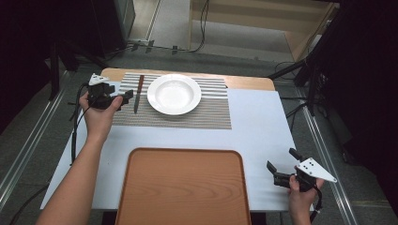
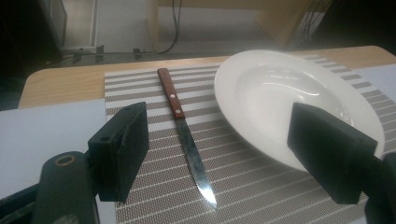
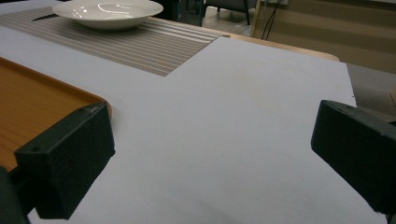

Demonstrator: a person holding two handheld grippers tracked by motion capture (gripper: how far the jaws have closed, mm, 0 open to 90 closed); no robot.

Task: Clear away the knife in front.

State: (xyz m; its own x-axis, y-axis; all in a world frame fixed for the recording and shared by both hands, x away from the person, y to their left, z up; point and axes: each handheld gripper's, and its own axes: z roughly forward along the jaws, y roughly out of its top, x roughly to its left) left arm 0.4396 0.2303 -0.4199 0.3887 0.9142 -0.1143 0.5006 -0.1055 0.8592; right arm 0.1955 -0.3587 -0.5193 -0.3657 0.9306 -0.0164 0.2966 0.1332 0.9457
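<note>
A knife (image 1: 138,93) with a reddish wooden handle lies on the striped placemat (image 1: 211,115), just left of a white plate (image 1: 174,93). Seen from the left gripper view, the knife (image 2: 187,140) points its blade tip toward the camera and the plate (image 2: 289,98) sits to its right. My left gripper (image 1: 123,99) hovers at the mat's left edge beside the knife, jaws open and holding nothing. My right gripper (image 1: 280,165) is open over the white table sheet near the front right corner, empty.
An empty wooden tray (image 1: 183,187) lies at the front centre of the table, its corner (image 3: 42,107) showing at the left of the right gripper view. White sheet (image 3: 243,116) covers the table (image 1: 263,122). Cables and dark stands surround the table on the floor.
</note>
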